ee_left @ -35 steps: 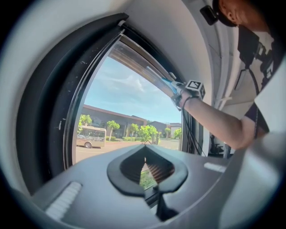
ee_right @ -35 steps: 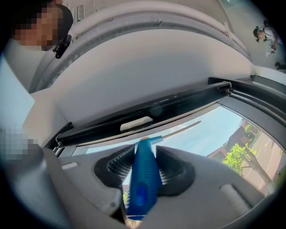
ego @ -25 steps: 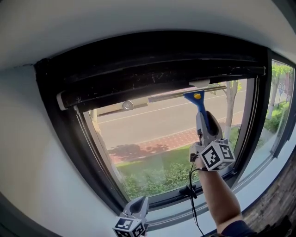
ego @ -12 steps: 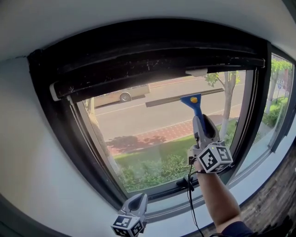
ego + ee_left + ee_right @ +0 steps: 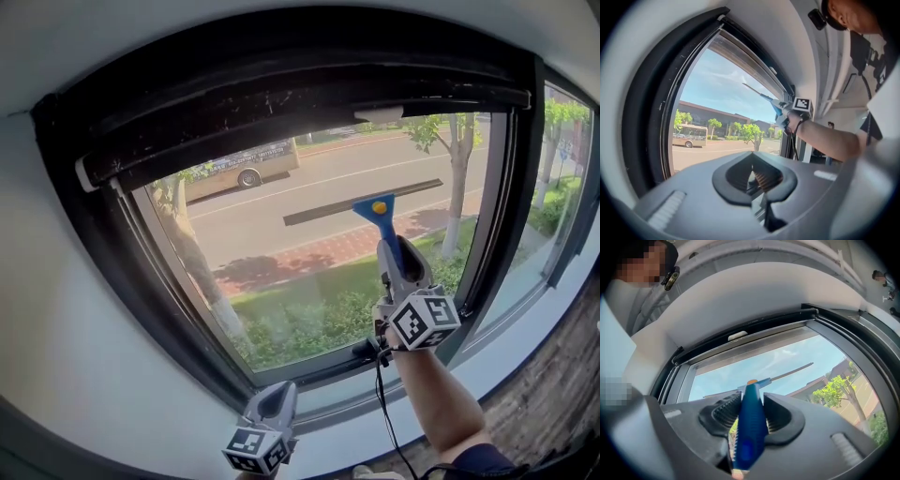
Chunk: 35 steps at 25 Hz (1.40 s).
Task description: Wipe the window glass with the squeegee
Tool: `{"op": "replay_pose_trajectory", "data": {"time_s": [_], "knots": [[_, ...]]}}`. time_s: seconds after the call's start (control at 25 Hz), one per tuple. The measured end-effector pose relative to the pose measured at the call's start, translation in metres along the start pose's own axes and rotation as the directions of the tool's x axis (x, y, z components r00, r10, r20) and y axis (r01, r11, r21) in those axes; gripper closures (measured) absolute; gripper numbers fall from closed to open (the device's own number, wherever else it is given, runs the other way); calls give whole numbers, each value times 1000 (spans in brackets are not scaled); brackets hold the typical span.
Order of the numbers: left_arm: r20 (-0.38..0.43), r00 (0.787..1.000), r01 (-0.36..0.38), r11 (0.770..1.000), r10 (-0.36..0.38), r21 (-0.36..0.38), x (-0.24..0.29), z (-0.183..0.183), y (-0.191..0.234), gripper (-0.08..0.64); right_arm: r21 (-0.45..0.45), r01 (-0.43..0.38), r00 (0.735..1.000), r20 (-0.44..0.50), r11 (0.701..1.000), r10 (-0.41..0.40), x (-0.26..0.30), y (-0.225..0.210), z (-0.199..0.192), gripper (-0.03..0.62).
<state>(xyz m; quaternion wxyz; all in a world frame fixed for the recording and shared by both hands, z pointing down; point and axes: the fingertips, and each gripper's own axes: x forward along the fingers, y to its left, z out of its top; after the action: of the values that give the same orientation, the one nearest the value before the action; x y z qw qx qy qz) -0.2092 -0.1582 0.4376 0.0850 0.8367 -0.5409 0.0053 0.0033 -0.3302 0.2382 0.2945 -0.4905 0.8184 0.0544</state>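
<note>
The window glass (image 5: 309, 272) now shows bare pane above the blade. The squeegee (image 5: 375, 208) has slid down from the top frame to about mid-pane, so I'd judge the stroke half done, with the lower glass still to wipe. The right gripper (image 5: 749, 411) pinches its blue handle. The left gripper (image 5: 757, 176) hangs low by the sill, jaws pressed together on nothing. Whether the rubber actually touches the glass I can't tell, and no wet streaks show.
</note>
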Motion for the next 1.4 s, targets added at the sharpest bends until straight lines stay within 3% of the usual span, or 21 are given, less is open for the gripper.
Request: {"op": "replay_pose_trajectory", "data": {"time_s": [0.84,1.4], "knots": [[-39,998,45,999,-44,14,8,-6,-25,557,-12,9,992,-125,1000,-11,-56,-9,-62,443],[-52,994,95,995,-94,15,18,-9,-37,557,20,71,966,-251,997,-64,-86,-28,-112,443]]}}
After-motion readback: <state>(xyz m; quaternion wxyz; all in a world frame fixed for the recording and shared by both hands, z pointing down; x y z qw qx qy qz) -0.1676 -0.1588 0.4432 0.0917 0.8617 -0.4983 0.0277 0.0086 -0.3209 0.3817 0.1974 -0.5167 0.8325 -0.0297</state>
